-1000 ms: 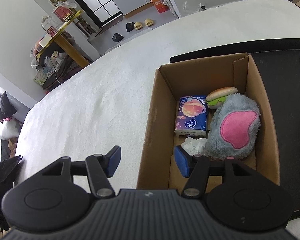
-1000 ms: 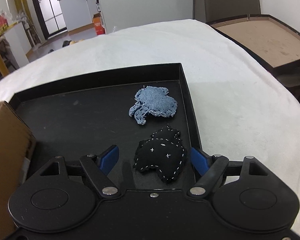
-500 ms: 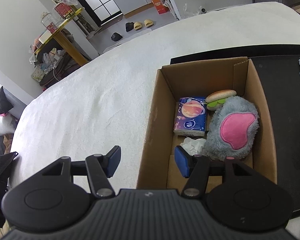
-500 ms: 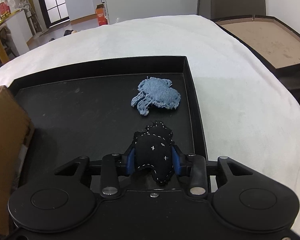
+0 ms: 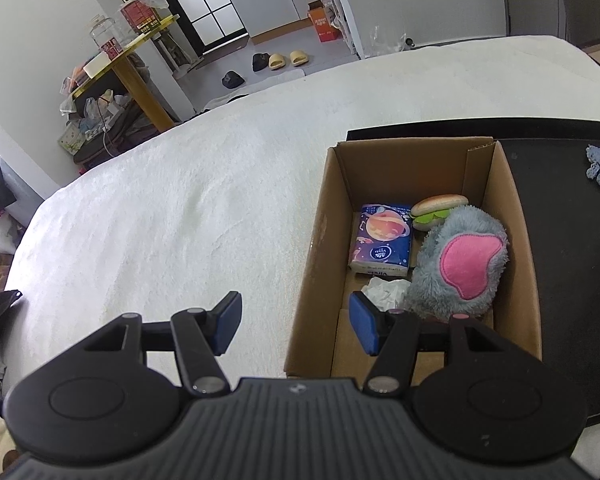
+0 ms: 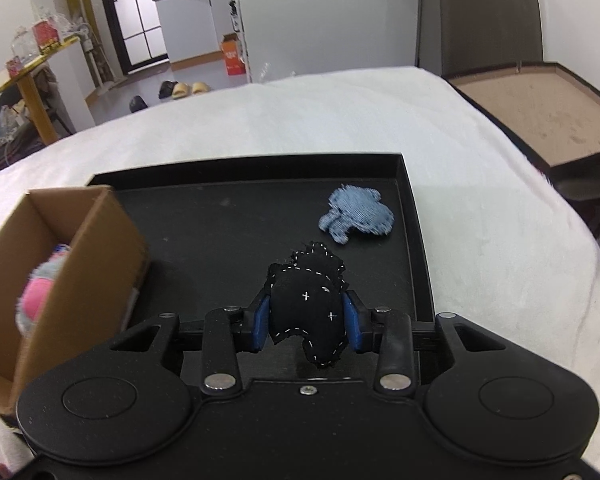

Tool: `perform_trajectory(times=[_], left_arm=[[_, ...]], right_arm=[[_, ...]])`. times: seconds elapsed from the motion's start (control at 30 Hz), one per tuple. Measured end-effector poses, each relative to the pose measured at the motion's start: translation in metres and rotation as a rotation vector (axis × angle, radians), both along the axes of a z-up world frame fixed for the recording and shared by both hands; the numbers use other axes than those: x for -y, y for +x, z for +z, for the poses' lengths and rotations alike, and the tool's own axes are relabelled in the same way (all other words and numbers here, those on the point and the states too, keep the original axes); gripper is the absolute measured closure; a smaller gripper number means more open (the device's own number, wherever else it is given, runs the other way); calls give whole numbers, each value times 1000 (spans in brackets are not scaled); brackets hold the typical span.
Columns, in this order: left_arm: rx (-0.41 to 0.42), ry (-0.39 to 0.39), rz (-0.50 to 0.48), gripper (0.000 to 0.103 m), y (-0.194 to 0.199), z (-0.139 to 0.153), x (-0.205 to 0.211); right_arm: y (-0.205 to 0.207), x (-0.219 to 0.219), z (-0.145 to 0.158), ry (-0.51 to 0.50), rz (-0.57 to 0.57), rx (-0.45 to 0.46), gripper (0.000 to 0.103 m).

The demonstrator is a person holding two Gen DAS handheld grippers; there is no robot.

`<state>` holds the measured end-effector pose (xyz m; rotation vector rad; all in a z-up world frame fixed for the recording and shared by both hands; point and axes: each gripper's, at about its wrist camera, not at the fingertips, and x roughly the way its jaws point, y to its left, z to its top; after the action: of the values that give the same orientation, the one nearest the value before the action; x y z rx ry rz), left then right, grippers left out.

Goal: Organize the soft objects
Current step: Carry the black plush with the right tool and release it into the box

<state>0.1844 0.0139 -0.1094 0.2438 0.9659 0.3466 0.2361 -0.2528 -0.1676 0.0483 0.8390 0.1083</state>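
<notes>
Tissue pack: we read no clear brand; it lies in the box.
Right gripper: we see fingers grasping the black fabric toy.
Left gripper: fingers released, empty.

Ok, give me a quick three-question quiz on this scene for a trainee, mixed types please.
1. True or false: the right tool is closed on the black fabric toy.
2. Which of these is not inside the cardboard box? A tissue pack, B plush burger, C denim toy, D grey and pink plush.
3. Fill in: the denim toy lies on the black ____.

Key: 1 true. 2 C, it lies outside the box. 3 tray.
</notes>
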Motion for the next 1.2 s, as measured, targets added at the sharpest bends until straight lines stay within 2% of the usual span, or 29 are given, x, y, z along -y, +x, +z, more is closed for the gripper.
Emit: perform_trajectory(times=[0.57, 0.73, 0.97, 1.2], left_arm=[[22, -114, 30, 45, -13, 14, -24], [-26, -141, 19, 45, -14, 15, -28], [-29, -182, 8, 45, -16, 14, -38], [-40, -279, 48, 46, -13, 5, -55]], right_arm=[[-19, -41, 36, -16, 70, 59, 66], [-24, -55, 42, -23, 97, 67, 65], [-31, -76, 52, -23, 152, 74, 65], [-34, -100, 62, 0, 239, 74, 65]])
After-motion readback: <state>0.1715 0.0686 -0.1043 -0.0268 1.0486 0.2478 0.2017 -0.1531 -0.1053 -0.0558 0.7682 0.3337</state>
